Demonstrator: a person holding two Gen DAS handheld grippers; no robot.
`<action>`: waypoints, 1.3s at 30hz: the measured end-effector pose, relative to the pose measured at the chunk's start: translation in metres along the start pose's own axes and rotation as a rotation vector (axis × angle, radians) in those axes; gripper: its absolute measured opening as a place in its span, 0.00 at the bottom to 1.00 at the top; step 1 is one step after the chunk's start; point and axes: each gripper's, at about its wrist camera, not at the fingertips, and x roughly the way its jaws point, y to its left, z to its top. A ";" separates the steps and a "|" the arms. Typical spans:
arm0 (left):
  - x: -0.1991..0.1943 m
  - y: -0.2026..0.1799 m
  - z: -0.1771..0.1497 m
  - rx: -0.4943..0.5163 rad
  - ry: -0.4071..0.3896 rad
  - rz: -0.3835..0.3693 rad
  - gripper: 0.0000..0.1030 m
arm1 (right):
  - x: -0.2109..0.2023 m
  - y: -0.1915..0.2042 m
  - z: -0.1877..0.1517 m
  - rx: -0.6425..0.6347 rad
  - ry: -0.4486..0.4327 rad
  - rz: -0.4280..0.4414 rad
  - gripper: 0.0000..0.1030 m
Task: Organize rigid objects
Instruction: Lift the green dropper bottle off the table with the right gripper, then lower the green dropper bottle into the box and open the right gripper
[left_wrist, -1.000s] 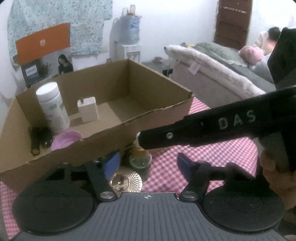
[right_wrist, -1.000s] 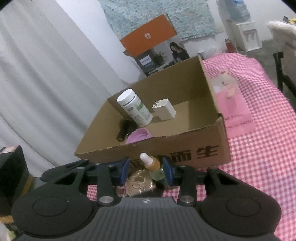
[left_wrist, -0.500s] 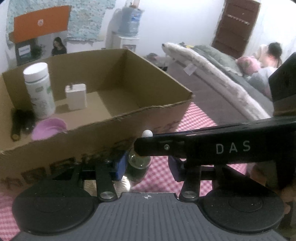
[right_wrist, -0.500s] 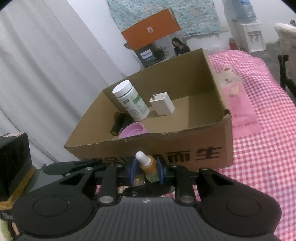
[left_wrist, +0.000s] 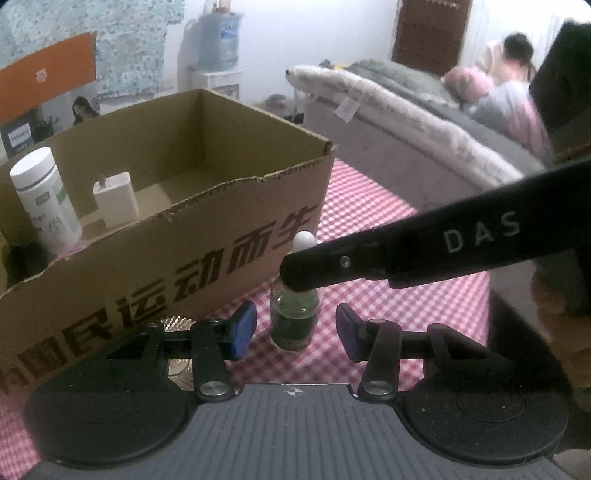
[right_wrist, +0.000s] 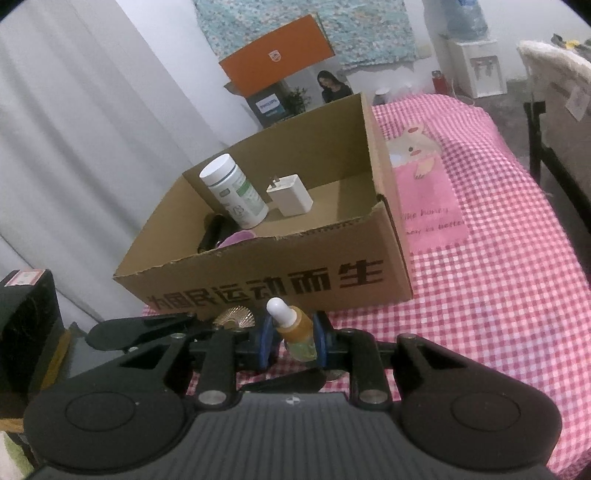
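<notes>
I hold a two-finger tool in each hand over a table covered in pink-and-white checked cloth (right_wrist: 498, 295). My right gripper (right_wrist: 291, 341) is closed on a small glass dropper bottle with a white tip and amber neck (right_wrist: 293, 328); its blue pads press the bottle from both sides, just in front of the open brown cardboard box (right_wrist: 258, 284). My left gripper (left_wrist: 295, 326) stands partly open around the same bottle (left_wrist: 294, 321), its pads clear of the glass on either side.

Already inside the box: a white cylindrical pill bottle (right_wrist: 234, 195), a white wall charger block (right_wrist: 290, 194), a black cylindrical object (right_wrist: 211, 232) and a pink rounded item (right_wrist: 238, 236). A gold fan-ribbed disc (right_wrist: 234, 317) lies on the cloth beside the bottle. By my judgement, the bottle and disc remain to be boxed.
</notes>
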 end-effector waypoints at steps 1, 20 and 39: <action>0.002 0.000 0.001 0.004 0.005 -0.002 0.46 | 0.001 0.001 0.001 -0.007 0.000 -0.003 0.26; -0.023 -0.006 0.011 0.005 -0.050 -0.002 0.30 | -0.017 0.022 0.008 -0.110 -0.038 -0.035 0.24; 0.002 0.099 0.141 -0.171 -0.022 -0.005 0.30 | 0.011 0.063 0.171 -0.258 -0.057 0.056 0.24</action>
